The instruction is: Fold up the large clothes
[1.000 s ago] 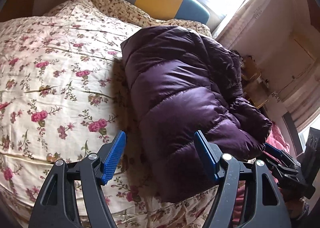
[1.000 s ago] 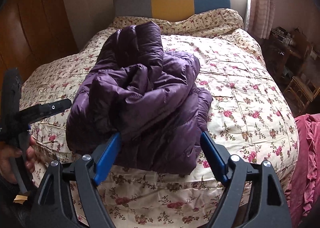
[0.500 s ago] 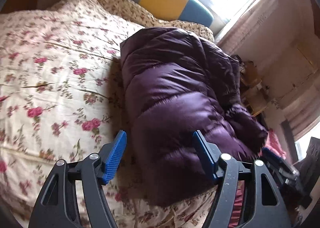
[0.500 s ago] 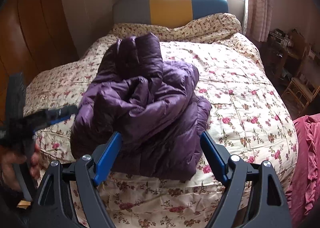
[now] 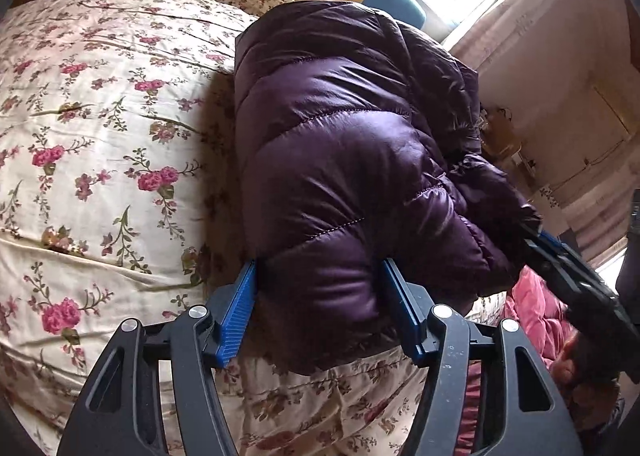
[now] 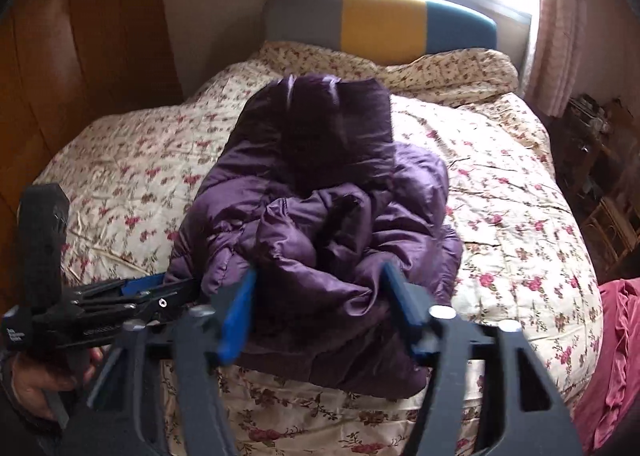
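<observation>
A bulky purple puffer jacket (image 5: 340,135) lies bunched up on the floral quilt (image 5: 100,115). My left gripper (image 5: 320,312) straddles its near left corner. The jaws are closing, and the padded hem bulges between the blue pads (image 5: 240,316), which press on it. In the right wrist view the jacket (image 6: 320,195) is a crumpled heap. My right gripper (image 6: 316,308) is blurred and closing on the folds at the near right edge. Each gripper shows in the other's view: the right gripper (image 5: 560,268) and the left gripper (image 6: 160,292), both with tips at the jacket.
The bed has a grey, yellow and blue headboard (image 6: 380,19) under a bright window. A pink cloth (image 6: 616,336) lies off the bed's right side, and wicker furniture (image 6: 612,223) stands beyond it. Wooden panelling runs along the left wall. A hand (image 6: 36,384) holds the left gripper.
Both grippers moved in onto the jacket's near edge. Their jaws have narrowed around the fabric, the right one sharply. The left gripper dropped lower and closer.
</observation>
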